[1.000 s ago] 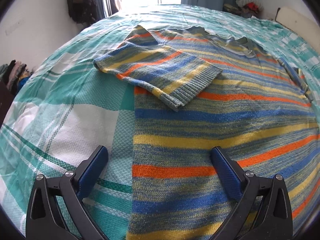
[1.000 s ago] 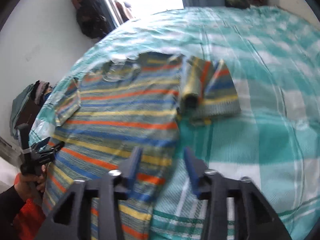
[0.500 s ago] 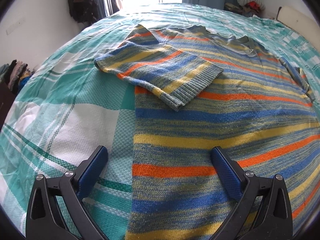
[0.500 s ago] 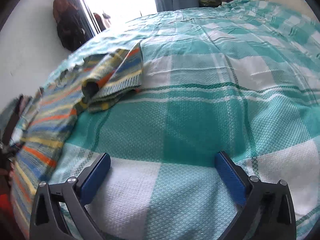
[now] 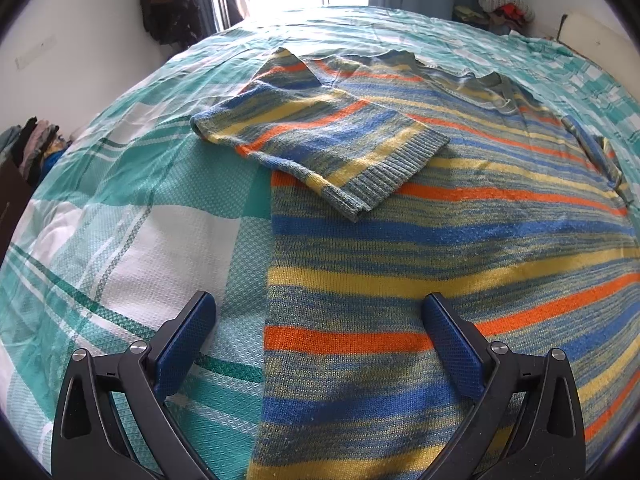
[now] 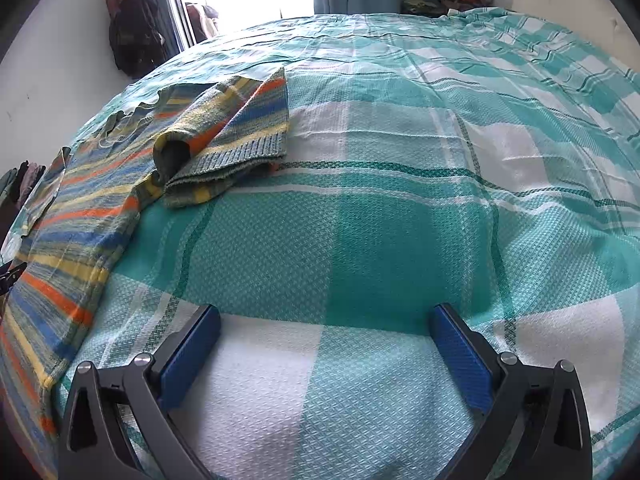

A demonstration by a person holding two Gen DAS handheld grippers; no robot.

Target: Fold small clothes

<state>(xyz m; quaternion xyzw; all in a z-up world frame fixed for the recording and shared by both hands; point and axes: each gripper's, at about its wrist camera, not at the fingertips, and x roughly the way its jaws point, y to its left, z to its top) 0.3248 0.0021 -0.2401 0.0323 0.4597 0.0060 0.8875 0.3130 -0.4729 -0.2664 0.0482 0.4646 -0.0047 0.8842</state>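
Observation:
A striped knit sweater (image 5: pixel 460 248) in blue, yellow and orange lies flat on the bed. Its left sleeve (image 5: pixel 328 148) is folded over the body. My left gripper (image 5: pixel 320 320) is open and empty, just above the sweater's lower left edge. In the right wrist view the sweater (image 6: pixel 68 216) lies at the left, with its right sleeve (image 6: pixel 228 140) folded and bunched at the sweater's edge. My right gripper (image 6: pixel 326 332) is open and empty over bare bedsheet, to the right of the sweater.
The bed is covered by a teal and white checked sheet (image 6: pixel 400 200). Dark clothes (image 6: pixel 132 32) hang on the wall by the bright window. A pile of clothes (image 5: pixel 504 4) sits beyond the bed's far edge. More clothes (image 5: pixel 32 148) lie at the left.
My right gripper has opened wide and swung to the right, off the sweater, over bare sheet. My left gripper has barely moved.

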